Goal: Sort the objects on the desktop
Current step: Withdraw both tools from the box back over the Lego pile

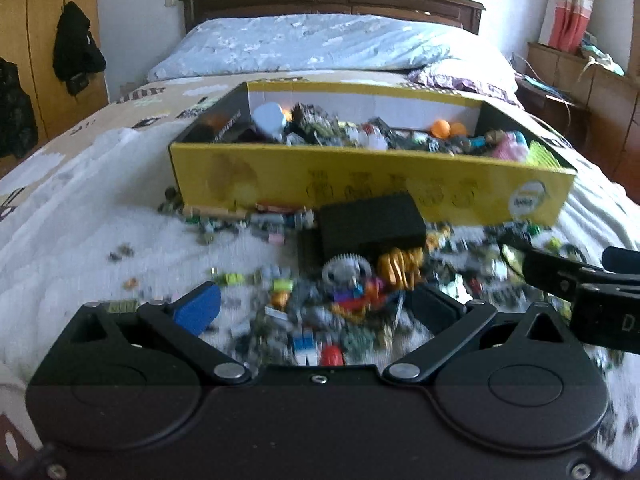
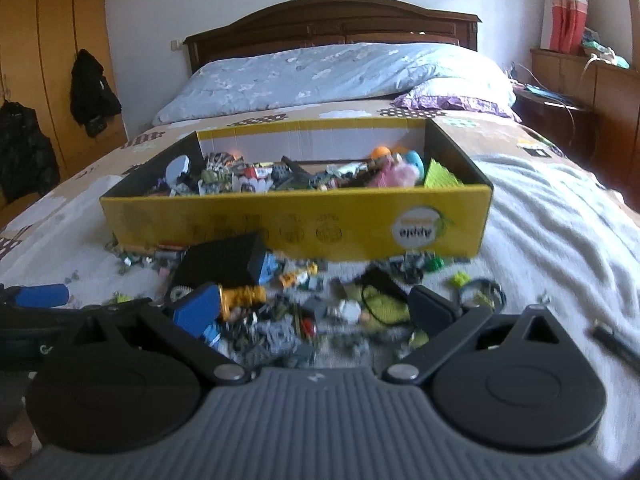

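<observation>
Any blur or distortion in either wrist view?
Left wrist: pile of small toy parts smeared by motion blur; yellow cardboard box softer too. Right wrist: pile blurred, box's label still readable. Fisheye bends the wooden headboard in both.

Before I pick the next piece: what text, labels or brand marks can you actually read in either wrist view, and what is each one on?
"Apple", upside down, in the white oval label on the yellow box front.
"DJ", cut off by the frame edge, on the right gripper body.
Smaller print in the oval: too blurred to read.
Round symbols along the box front: not legible.
</observation>
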The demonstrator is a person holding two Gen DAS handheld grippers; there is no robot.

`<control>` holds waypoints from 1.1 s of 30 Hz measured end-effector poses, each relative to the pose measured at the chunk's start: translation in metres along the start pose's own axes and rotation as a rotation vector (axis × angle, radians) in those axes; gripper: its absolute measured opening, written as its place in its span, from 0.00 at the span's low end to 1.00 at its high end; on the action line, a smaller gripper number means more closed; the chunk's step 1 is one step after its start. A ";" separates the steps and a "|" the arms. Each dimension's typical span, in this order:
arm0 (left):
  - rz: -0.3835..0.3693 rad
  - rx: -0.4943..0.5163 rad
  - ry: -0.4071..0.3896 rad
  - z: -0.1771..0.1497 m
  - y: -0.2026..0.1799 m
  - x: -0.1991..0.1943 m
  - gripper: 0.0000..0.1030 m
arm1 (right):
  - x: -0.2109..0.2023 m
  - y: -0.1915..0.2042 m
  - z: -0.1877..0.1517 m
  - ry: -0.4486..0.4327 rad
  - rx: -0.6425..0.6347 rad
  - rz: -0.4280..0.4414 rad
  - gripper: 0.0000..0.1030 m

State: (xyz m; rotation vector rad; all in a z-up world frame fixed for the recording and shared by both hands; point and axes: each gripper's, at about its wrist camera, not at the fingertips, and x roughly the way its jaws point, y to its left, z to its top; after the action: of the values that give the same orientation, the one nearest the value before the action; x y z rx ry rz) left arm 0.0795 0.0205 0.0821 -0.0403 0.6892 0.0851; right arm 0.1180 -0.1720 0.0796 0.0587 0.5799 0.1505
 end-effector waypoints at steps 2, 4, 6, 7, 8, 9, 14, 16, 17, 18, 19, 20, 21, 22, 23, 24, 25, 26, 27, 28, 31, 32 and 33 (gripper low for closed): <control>0.004 -0.005 0.008 -0.010 0.001 -0.003 0.99 | -0.002 0.000 -0.010 0.010 0.003 0.002 1.00; 0.003 -0.013 0.024 -0.022 0.003 -0.006 0.99 | -0.005 0.002 -0.022 0.021 0.000 0.003 1.00; 0.003 -0.018 0.042 -0.032 0.005 -0.007 0.99 | -0.007 0.003 -0.033 0.028 0.000 0.005 1.00; 0.006 -0.019 0.050 -0.036 0.006 -0.007 0.99 | -0.008 0.004 -0.038 0.033 0.003 0.008 1.00; 0.009 -0.021 0.058 -0.040 0.008 -0.008 0.99 | -0.010 0.005 -0.043 0.039 0.007 0.012 1.00; 0.013 -0.022 0.065 -0.044 0.009 -0.009 0.99 | -0.010 0.005 -0.047 0.044 0.013 0.016 1.00; 0.034 -0.033 0.083 -0.061 0.014 -0.010 0.99 | -0.018 0.011 -0.065 0.034 0.009 0.013 1.00; 0.042 -0.031 0.094 -0.067 0.014 -0.010 0.99 | -0.019 0.014 -0.070 0.043 0.009 0.022 1.00; 0.046 -0.030 0.099 -0.069 0.015 -0.009 0.99 | -0.019 0.014 -0.072 0.049 0.010 0.026 1.00; 0.050 -0.030 0.103 -0.072 0.015 -0.009 0.99 | -0.020 0.014 -0.074 0.053 0.012 0.028 1.00; 0.050 -0.032 0.106 -0.074 0.015 -0.009 0.99 | -0.020 0.015 -0.076 0.056 0.012 0.027 1.00; 0.049 -0.033 0.110 -0.076 0.016 -0.009 0.99 | -0.020 0.015 -0.078 0.058 0.012 0.027 1.00; 0.046 -0.036 0.113 -0.077 0.016 -0.009 0.99 | -0.020 0.016 -0.080 0.060 0.013 0.025 1.00; 0.045 -0.038 0.114 -0.078 0.017 -0.009 0.99 | -0.020 0.016 -0.081 0.062 0.016 0.024 1.00; 0.044 -0.040 0.115 -0.078 0.017 -0.010 0.99 | -0.019 0.016 -0.083 0.064 0.019 0.025 1.00; 0.044 -0.041 0.114 -0.079 0.017 -0.010 0.99 | -0.019 0.015 -0.084 0.066 0.022 0.026 1.00; 0.044 -0.041 0.113 -0.079 0.017 -0.010 0.99 | -0.018 0.015 -0.085 0.068 0.024 0.027 1.00; 0.045 -0.042 0.113 -0.079 0.017 -0.010 0.99 | -0.018 0.015 -0.086 0.069 0.024 0.027 1.00; 0.044 -0.044 0.112 -0.079 0.017 -0.010 0.99 | -0.018 0.016 -0.087 0.069 0.024 0.027 1.00; 0.042 -0.043 0.112 -0.080 0.018 -0.010 0.99 | -0.018 0.016 -0.087 0.069 0.022 0.026 1.00; 0.041 -0.042 0.109 -0.079 0.018 -0.010 0.99 | -0.018 0.016 -0.088 0.067 0.021 0.025 1.00; 0.039 -0.041 0.106 -0.079 0.017 -0.011 0.99 | -0.018 0.016 -0.088 0.068 0.022 0.025 1.00; 0.036 -0.041 0.103 -0.079 0.017 -0.011 0.99 | -0.018 0.016 -0.088 0.069 0.023 0.026 1.00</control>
State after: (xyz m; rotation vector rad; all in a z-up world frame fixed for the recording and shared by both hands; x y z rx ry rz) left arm 0.0191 0.0319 0.0281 -0.0721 0.7912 0.1329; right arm 0.0529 -0.1579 0.0169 0.0841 0.6496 0.1715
